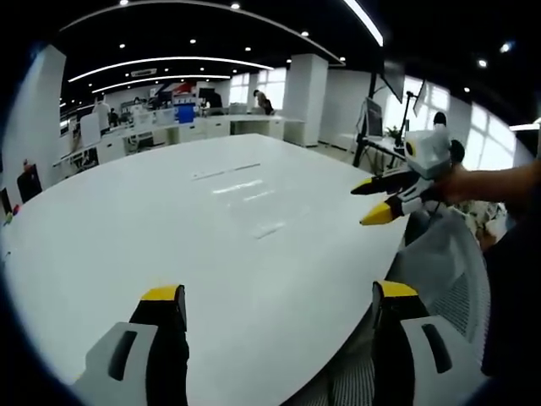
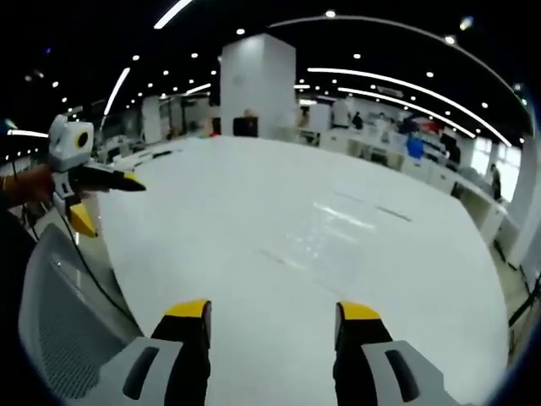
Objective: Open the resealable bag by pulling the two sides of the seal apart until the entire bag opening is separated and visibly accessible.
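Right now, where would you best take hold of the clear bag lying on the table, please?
Probably its far edge: the clear bag lies flat on the table, and a faint straight strip there looks like the seal. Come down from above, pinching one lip on each side.

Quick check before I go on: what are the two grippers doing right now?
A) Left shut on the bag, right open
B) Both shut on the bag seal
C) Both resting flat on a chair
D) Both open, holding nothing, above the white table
D: the left gripper and the right gripper each show spread jaws with only bare white table between them.
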The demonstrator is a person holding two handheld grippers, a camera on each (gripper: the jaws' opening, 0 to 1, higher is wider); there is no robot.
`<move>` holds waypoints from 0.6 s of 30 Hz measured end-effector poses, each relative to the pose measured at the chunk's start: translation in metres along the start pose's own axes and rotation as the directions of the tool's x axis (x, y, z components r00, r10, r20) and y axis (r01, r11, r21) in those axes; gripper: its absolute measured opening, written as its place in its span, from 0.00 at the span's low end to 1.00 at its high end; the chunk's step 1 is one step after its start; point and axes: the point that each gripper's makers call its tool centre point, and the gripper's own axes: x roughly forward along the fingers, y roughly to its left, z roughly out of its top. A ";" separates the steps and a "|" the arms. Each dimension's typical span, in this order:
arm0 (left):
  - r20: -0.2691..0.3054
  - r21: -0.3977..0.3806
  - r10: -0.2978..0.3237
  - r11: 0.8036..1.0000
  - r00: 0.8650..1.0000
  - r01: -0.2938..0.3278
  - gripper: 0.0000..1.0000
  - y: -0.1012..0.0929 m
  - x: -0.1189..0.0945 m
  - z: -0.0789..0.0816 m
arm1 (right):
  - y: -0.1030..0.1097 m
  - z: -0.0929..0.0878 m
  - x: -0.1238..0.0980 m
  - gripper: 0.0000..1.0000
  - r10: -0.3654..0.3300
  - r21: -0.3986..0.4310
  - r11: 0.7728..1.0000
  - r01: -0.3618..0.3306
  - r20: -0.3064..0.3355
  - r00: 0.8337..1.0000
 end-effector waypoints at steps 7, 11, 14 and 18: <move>-0.007 -0.003 0.003 1.000 1.000 -0.003 0.89 0.002 -0.001 -0.002 | -0.003 0.003 0.013 0.55 0.026 -0.049 0.998 -0.027 -0.025 0.999; -0.009 -0.003 0.007 1.000 1.000 -0.007 0.89 0.004 -0.001 -0.002 | -0.006 0.006 0.019 0.55 0.033 -0.069 0.997 -0.035 -0.033 0.999; -0.015 -0.002 0.007 1.000 1.000 -0.007 0.89 0.005 -0.001 -0.003 | -0.008 0.008 0.026 0.54 0.043 -0.093 0.995 -0.047 -0.043 0.998; -0.020 -0.008 0.009 1.000 1.000 -0.009 0.89 0.006 0.000 -0.006 | -0.010 0.010 0.037 0.52 0.051 -0.124 0.991 -0.058 -0.056 0.997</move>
